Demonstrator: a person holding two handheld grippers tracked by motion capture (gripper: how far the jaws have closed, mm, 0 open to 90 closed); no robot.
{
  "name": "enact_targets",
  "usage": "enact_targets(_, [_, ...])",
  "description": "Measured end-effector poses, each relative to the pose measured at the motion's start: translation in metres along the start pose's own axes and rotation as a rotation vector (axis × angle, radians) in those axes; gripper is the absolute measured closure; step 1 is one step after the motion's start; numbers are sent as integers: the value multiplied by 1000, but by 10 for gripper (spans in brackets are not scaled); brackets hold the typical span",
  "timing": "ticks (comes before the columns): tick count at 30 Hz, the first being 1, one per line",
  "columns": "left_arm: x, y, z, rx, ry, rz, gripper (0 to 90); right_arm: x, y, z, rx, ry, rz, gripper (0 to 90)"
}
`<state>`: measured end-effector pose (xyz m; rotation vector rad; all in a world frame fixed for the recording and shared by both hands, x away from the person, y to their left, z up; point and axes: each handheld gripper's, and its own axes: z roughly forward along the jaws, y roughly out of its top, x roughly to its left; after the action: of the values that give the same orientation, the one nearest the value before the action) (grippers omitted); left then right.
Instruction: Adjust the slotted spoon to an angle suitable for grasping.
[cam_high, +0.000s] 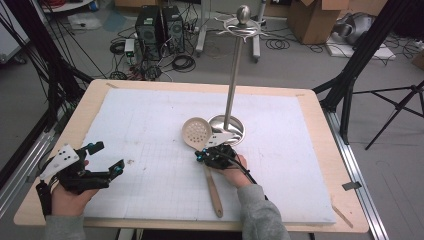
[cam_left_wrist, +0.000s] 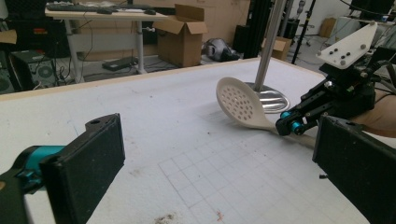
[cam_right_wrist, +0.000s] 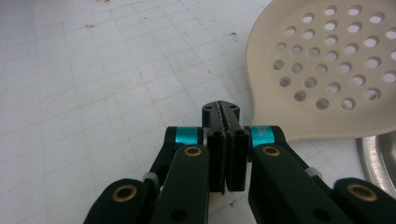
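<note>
Spoon: a slotted spoon (cam_high: 197, 133) is lying flat on the white foam board (cam_high: 150, 125), its round cream bowl pointing away from the person and its wooden handle (cam_high: 214, 192) running back toward the near edge of the table (cam_high: 95, 87).
Right gripper: the right gripper (cam_high: 201, 156) is sitting low over the spoon's neck, right where the bowl narrows into the handle, with the person's hand (cam_high: 235, 170) resting behind it on the board.
Right jaws: in the right gripper view the two black pads (cam_right_wrist: 218, 140) are pressing flat together with no gap showing; the bowl (cam_right_wrist: 327, 70) is lying just beyond and to one side of the tips. Whether the neck is caught between them I cannot tell, as the closed tips are covering that spot.
From the left gripper view: the right gripper (cam_left_wrist: 292, 125) is meeting the spoon (cam_left_wrist: 240, 102) at the neck, tips touching or nearly touching it.
Left gripper: the left gripper (cam_high: 106, 157) is hovering near the left edge of the board, well apart from the spoon, jaws spread wide and holding nothing.
Stand: a metal stand (cam_high: 231, 90) is rising from a shiny round base (cam_high: 235, 127) just beside the spoon's bowl, on its far right.
</note>
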<state>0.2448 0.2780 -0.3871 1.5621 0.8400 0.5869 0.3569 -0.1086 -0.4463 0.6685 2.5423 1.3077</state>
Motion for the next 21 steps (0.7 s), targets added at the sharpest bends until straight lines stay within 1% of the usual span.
enact_targets(2, [0,-1,0,1,1,-3,27,0,0,0,-1,1,2,898])
enact_targets(6, [0,-2,1,7,1,-4,27,-2,-1,-2,4,18,32,899])
enact_targets(8, [0,-2,1,12,0,-4,27,-2,-2,-4,9,17,35,900])
enact_targets(15, [-1,-3,0,16,2,-4,27,-1,-4,-8,16,21,22,900])
enact_targets(21, [-2,-4,2,24,1,-1,27,-1,-11,-18,22,35,20,900])
